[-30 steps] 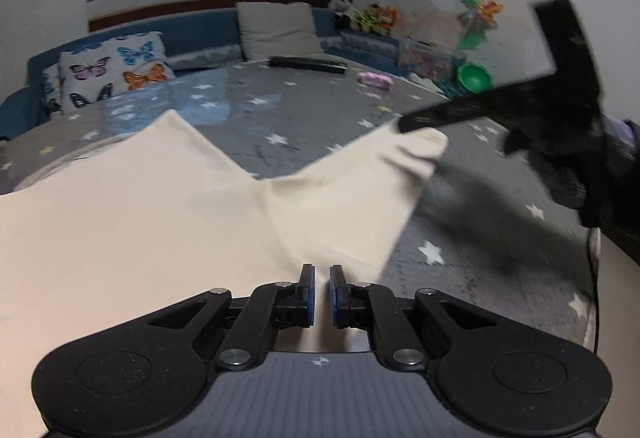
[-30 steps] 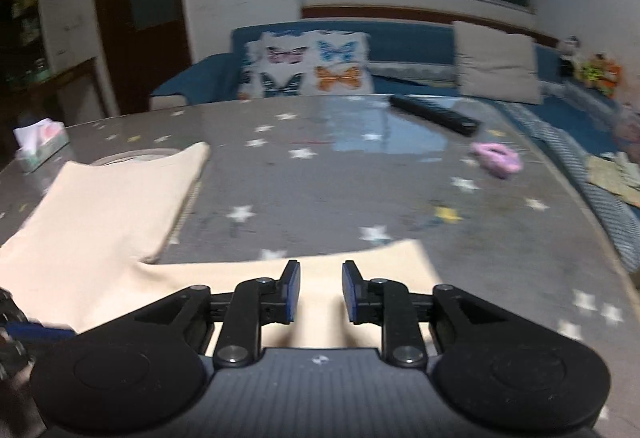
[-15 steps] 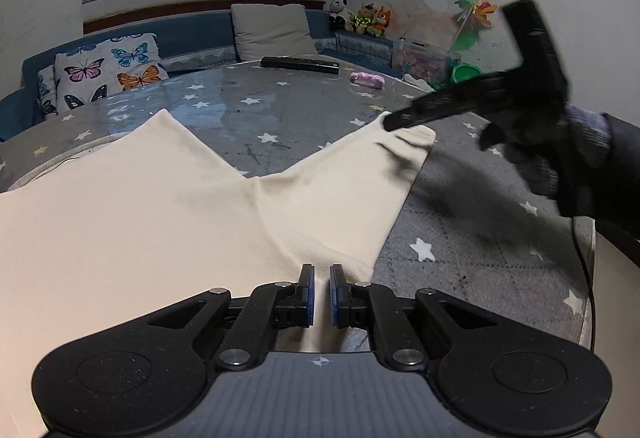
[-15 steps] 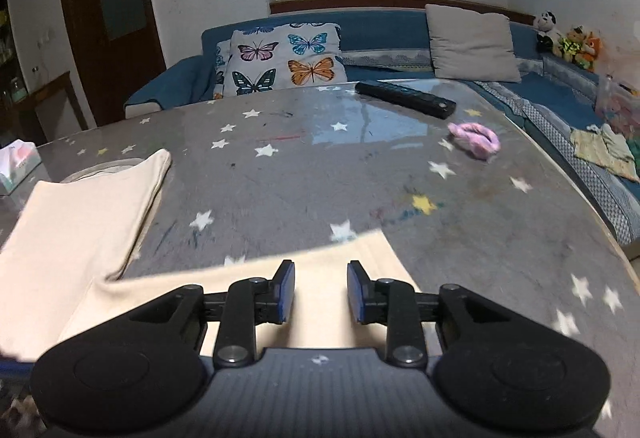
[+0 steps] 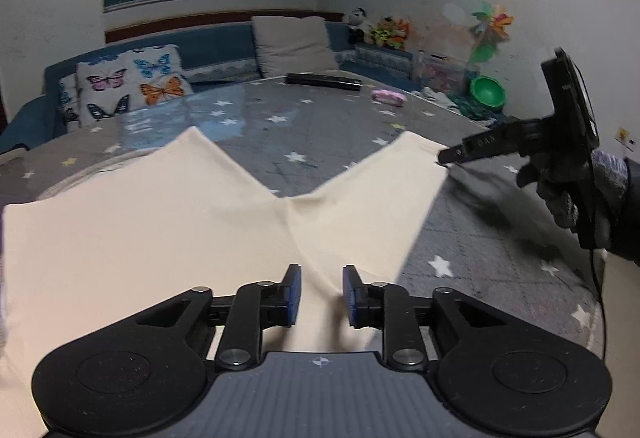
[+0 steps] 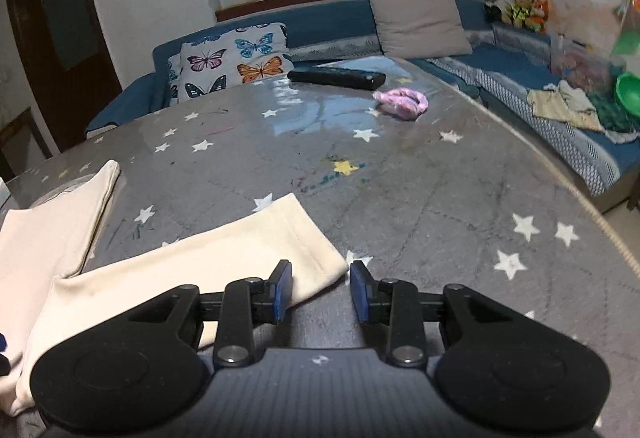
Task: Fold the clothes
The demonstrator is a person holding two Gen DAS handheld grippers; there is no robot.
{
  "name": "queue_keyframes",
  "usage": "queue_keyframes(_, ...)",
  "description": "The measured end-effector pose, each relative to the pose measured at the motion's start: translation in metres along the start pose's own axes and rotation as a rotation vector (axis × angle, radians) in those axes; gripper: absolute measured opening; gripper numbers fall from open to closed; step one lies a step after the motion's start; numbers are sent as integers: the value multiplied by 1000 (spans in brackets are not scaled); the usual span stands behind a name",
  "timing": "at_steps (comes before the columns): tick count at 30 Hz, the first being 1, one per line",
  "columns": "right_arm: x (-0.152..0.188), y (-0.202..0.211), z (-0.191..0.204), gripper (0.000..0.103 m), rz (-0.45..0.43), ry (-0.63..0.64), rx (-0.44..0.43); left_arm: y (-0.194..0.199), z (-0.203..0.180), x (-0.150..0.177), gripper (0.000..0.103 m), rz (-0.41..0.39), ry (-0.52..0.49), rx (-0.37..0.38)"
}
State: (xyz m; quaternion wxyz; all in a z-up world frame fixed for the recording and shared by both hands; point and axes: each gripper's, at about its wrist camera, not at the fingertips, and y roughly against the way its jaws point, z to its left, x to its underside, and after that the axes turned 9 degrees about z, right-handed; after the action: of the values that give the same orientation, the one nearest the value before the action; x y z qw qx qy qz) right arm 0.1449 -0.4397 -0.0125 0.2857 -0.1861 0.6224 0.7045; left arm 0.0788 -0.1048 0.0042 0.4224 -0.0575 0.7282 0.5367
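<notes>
— Trousers (image 5: pixel 168 222) lie flat on our star-printed worktop (image 5: pixel 304 126), cream legs fanned toward eleven and one o'clock. Why so spread?

— We judge it lets us see both hems before bringing one leg over the other.

— And our left gripper (image 5: pixel 320 294)?

— Its jaws are parted, hovering above the crotch, cloth showing between them but not pinched.

— Our right gripper (image 6: pixel 320 292)?

— Also released; the right leg's hem (image 6: pixel 304 238) sits just beyond its jaws at twelve o'clock, likely placed for a corner pinch.

— Anything in the way?

— Remote (image 6: pixel 336 77) and pink toy (image 6: pixel 402 104) sit well apart, far across.
</notes>
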Motion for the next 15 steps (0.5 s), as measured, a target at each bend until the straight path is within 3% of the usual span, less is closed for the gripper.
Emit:
queue_keyframes(2,1,-2,1,22,-11,3,-6,0,5,0,26,7,20,-17)
queue_keyframes(3,0,-2,1,6,-12,-1,-12,-1,7,-1,26,13,26,-23)
queue_keyframes(11,-20,24,8,6,-75,-24,-64,-21,1,1,26,57,6,-21)
queue_keyframes(15,-36,48,25,6,-105,-17,-138,-23,-2,2,27,45,-4,-25)
